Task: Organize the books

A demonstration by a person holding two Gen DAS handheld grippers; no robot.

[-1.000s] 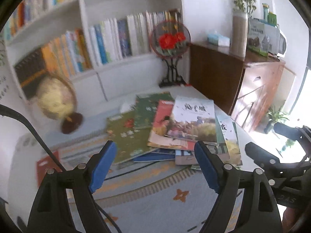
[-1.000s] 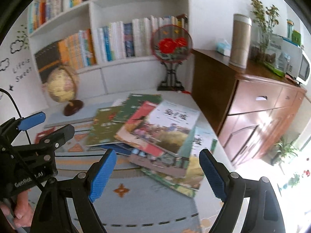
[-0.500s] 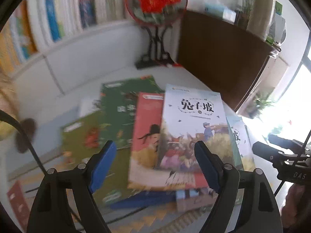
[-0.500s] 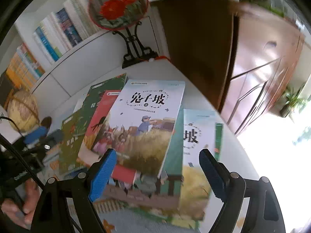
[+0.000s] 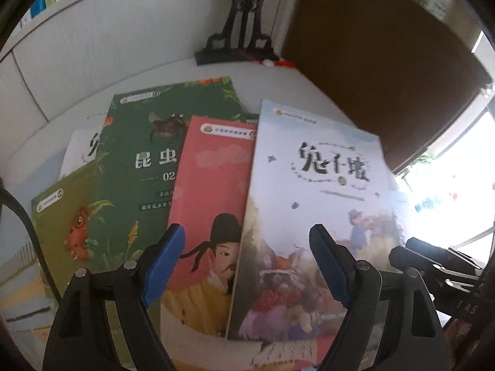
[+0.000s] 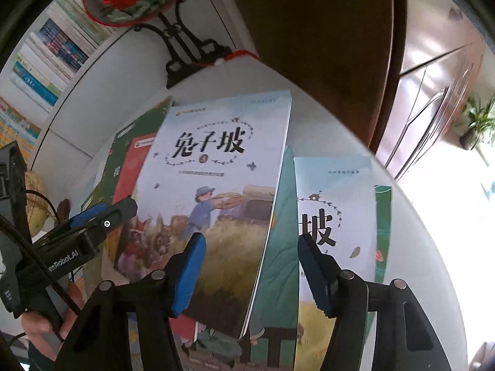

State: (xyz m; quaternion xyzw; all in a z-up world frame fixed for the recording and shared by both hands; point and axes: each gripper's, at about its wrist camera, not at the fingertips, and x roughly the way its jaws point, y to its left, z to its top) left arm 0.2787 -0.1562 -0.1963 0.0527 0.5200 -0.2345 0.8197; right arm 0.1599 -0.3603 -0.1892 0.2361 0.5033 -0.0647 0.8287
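While both hand-held grippers tip steeply down over a loose, overlapping heap of picture books on a white bench (image 5: 315,86), the pale blue rabbit-hill book (image 6: 216,185) lies on top of the heap, its long axis running away from the cameras toward the back wall. The right gripper (image 6: 249,269) hangs over this book's near right corner, so the book's right edge and spine run up between its blue fingers (image 6: 188,275); those fingers are closing, but their pads are not yet pressing on anything. The left gripper (image 5: 247,266) hangs over the same book's near left edge, where it overlaps a red book with a robed man on the cover (image 5: 210,216); its fingers are spread wide and hold nothing. The right gripper looks the nearer to taking the top book. Under and beside it lie a dark green insect book (image 5: 148,160), an olive green book (image 5: 68,232) and a second pale book with a green one below it (image 6: 337,216). A bookcase (image 6: 46,55) with upright books stands behind; nothing from the heap is in it yet.
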